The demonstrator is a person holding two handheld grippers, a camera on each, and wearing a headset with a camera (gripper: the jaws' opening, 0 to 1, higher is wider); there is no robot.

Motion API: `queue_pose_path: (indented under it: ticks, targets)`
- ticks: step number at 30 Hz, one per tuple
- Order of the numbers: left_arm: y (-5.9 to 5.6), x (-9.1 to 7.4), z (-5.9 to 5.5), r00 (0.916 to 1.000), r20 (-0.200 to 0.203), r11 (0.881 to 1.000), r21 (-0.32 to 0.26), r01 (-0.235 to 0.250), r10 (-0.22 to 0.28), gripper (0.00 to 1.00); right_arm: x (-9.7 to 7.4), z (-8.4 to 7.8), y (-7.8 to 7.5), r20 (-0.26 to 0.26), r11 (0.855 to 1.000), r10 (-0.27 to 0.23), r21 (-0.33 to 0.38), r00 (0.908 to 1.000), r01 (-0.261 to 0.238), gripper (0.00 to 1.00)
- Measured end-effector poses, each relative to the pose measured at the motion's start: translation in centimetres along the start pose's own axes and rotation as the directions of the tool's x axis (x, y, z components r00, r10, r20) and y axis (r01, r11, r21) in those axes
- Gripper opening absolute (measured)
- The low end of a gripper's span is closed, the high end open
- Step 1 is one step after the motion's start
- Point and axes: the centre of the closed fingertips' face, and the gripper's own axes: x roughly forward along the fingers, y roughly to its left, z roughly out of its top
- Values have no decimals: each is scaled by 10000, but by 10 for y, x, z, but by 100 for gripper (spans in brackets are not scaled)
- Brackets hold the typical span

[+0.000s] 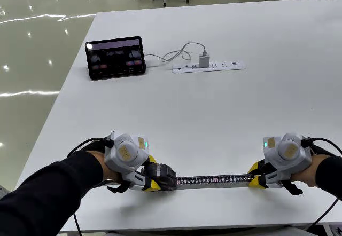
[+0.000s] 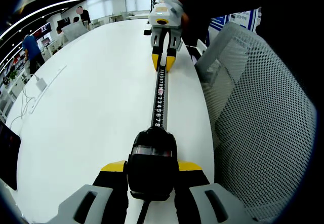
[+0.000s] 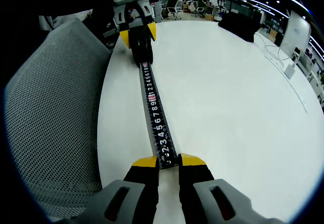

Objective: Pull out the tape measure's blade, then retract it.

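The black tape measure case (image 1: 159, 176) rests on the white table (image 1: 214, 102) near its front edge, and my left gripper (image 1: 150, 175) is shut on it. In the left gripper view the case (image 2: 152, 163) sits between the yellow-tipped jaws. The blade (image 1: 214, 180) stretches right along the table, numbers up, to my right gripper (image 1: 255, 175), which is shut on the blade's end. In the right gripper view the blade (image 3: 154, 117) runs from the jaws to the case (image 3: 140, 45). The right gripper (image 2: 164, 62) also appears far off in the left gripper view.
A tablet (image 1: 115, 57) stands at the back left of the table, beside a white power strip (image 1: 209, 65) with a charger and cable. A grey mesh chair back (image 2: 263, 122) sits just off the table's front edge.
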Motion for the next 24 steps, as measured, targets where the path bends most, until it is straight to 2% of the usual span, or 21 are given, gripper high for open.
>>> queue_pose_path:
  ticks: [24]
  targets:
    - [0,0,0,10000,-41,10000,19,12,-12,31,-6,-10,-3,-46,9999,-79,145,10000,80,10]
